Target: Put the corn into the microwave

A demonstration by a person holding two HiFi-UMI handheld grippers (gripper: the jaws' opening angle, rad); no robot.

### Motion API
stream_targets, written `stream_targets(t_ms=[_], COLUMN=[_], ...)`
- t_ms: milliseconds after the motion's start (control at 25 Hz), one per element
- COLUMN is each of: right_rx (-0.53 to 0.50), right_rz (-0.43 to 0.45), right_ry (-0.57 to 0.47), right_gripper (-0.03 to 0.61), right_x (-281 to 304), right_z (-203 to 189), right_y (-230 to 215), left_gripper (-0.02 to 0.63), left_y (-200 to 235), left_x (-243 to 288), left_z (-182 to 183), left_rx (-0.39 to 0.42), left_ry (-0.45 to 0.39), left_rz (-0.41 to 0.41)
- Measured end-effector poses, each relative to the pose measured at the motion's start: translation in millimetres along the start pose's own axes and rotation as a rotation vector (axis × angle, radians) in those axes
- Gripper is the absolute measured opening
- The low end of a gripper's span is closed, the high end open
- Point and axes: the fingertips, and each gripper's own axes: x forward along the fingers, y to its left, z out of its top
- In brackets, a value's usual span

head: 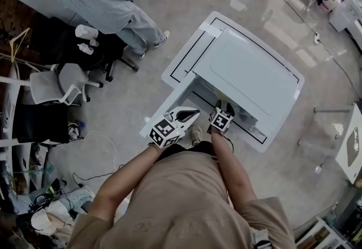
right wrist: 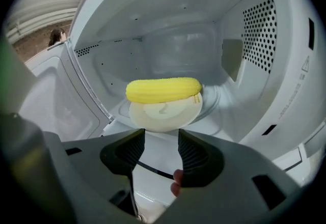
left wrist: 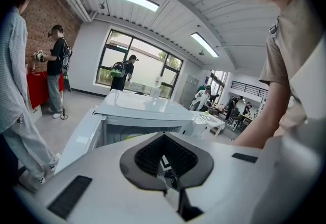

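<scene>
Resting on its plate (right wrist: 162, 116) inside the microwave (right wrist: 265, 39), the corn (right wrist: 163, 89) lies crosswise near the middle of the cavity floor, so the placing looks done. The right claw (right wrist: 161, 139) stands at the microwave's mouth with its jaws wide apart and nothing between them. The corn and plate sit just beyond its tips, untouched. The left claw (left wrist: 164, 135) is closed on nothing and hangs in front of the microwave, on the door (head: 172, 98) side. What is left, as I judge it, is only to draw the right claw straight back out. Shutting the door would be an extra that the task does not name.

Room for that looks good. The cavity's side walls are well apart from the right claw on both sides, and the ceiling is high over it. The front sill below the jaws is the nearest edge, so a backing move should keep level or lift a little rather than dip. The door is swung open to the microwave's left, reaching toward the front edge of the surface (head: 186, 52). The left claw is just beside the door's free end and could knock it. Bystanders are well apart from the microwave.
</scene>
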Motion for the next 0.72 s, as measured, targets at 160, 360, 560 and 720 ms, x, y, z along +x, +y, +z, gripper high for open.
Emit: stream_targets(t_ms=[160, 360, 560, 720], right_rx=[-0.007, -0.004, -0.103, -0.173], right_rz=[-0.020, -0.051, -0.110, -0.053], right_ry=[-0.002, -0.004, 0.005, -0.001], right_gripper=[0.210, 0.209, 0.209, 0.198], right_x=[8, 8, 8, 6], right_z=[6, 19, 18, 21], right_y=[-5, -3, -9, 2], left_gripper=[0.005, 0.005, 0.005, 0.005], left_y=[-2, 1, 1, -1], left_x=[-3, -8, -11, -13], left_z=[1, -1, -6, -7], left_rx=[-0.006, -0.024, -0.039, -0.044], left_ry=[-0.011, -0.024, -0.030, -0.041], left_rz=[0.005, 0.029, 0.041, 0.029])
